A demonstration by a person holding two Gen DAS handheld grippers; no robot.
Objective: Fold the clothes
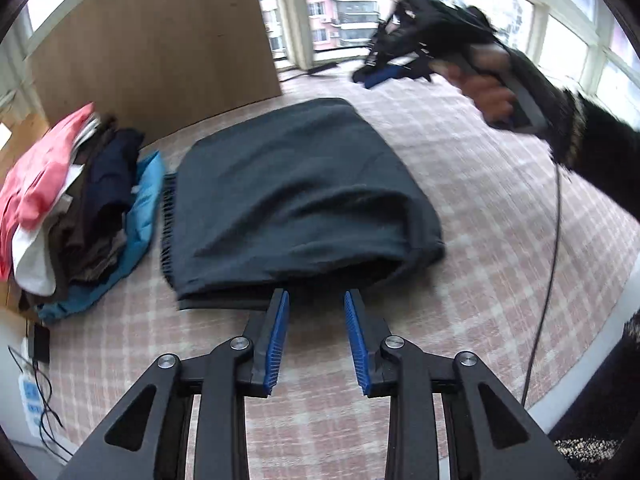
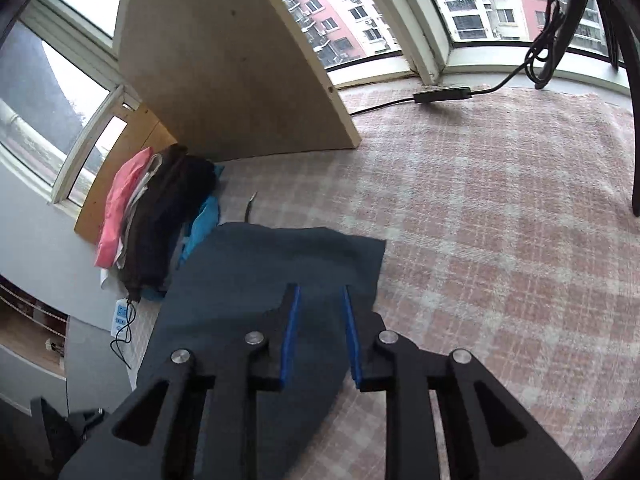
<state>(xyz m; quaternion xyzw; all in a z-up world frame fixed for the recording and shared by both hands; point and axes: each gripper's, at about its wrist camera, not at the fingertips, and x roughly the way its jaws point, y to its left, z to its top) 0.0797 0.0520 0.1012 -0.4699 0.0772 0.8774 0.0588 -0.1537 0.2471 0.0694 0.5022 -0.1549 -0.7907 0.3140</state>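
A dark grey folded garment (image 1: 296, 200) lies on the pink plaid cover (image 1: 460, 208). My left gripper (image 1: 316, 298) hovers just in front of its near folded edge, blue pads apart, nothing between them. The right gripper (image 1: 384, 68) shows in the left wrist view, raised at the far right in a person's hand (image 1: 488, 92), blurred. In the right wrist view my right gripper (image 2: 320, 292) hangs above the same grey garment (image 2: 248, 280) near its right edge, its jaws slightly apart and empty.
A pile of folded clothes (image 1: 68, 208), pink, white, brown, navy and blue, sits left of the garment. A wooden board (image 2: 224, 60) stands behind it. A cable and black adapter (image 2: 440, 95) lie by the window. A power strip (image 2: 120, 316) hangs left.
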